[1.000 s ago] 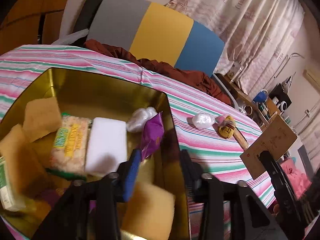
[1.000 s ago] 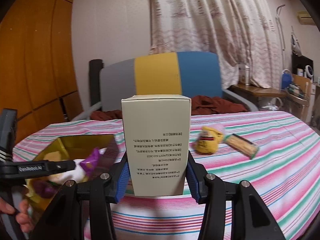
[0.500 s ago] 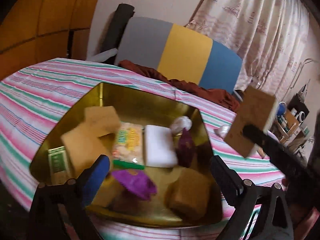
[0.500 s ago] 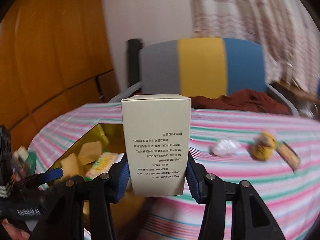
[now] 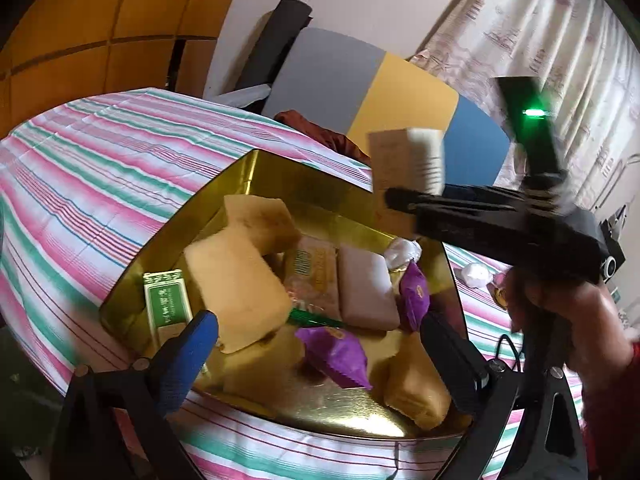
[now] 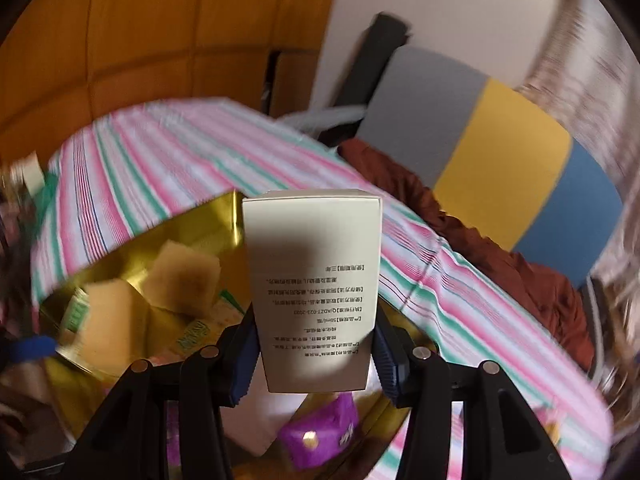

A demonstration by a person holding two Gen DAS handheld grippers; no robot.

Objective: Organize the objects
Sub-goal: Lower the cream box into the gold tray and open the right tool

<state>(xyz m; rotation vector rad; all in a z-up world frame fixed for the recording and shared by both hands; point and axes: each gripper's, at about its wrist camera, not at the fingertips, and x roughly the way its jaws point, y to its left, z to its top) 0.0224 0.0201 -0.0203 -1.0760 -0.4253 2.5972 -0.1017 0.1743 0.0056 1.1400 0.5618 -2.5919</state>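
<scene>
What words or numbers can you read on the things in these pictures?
"50ml": on the cream box clamped in the right gripper; the print stands upside down.
"Q/ADZT-023-2023": same box, roughly; the print is small.
Other lines on that box: Chinese, too small to read.
Green packet in the gold tin: white characters, too blurred.
Yellow-green snack bag: label blurred.
Purple packets: nothing readable.

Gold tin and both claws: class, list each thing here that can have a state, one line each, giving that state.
Gold tin: lidless, partly filled with packets and sponges.
Left claw: open, nothing between its fingers; its jaws have just been opening.
Right claw: shut on the cream box.
Cream box: closed, held above the tin.
Purple packet: sealed, lying inside the tin.
</scene>
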